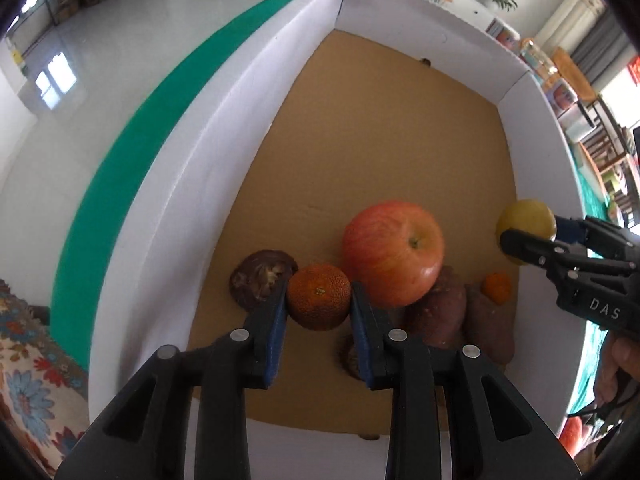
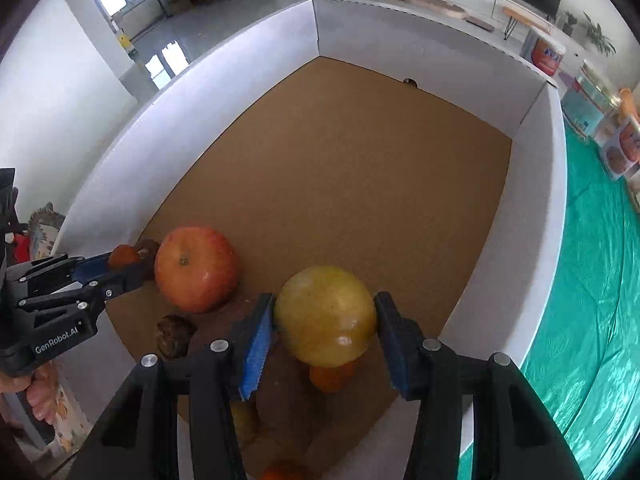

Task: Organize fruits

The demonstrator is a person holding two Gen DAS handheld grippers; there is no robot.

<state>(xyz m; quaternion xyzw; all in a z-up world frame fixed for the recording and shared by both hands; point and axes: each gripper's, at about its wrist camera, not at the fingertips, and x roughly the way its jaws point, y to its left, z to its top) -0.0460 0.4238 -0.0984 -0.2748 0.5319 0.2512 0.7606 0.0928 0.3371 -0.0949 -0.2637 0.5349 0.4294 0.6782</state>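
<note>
Tangerine (image 1: 319,297), pitted deep-orange skin and a small green stem scar, sits clamped between the left claw (image 1: 319,312) pads above the white-walled box (image 1: 192,184). At its two o'clock lies a big red-streaked apple (image 1: 394,252) on the brown floor, sweet potatoes (image 1: 438,308) beneath it. The right claw (image 2: 325,320) pinches a smooth yellow-green round fruit (image 2: 325,314), held over the box near the right wall.
</note>
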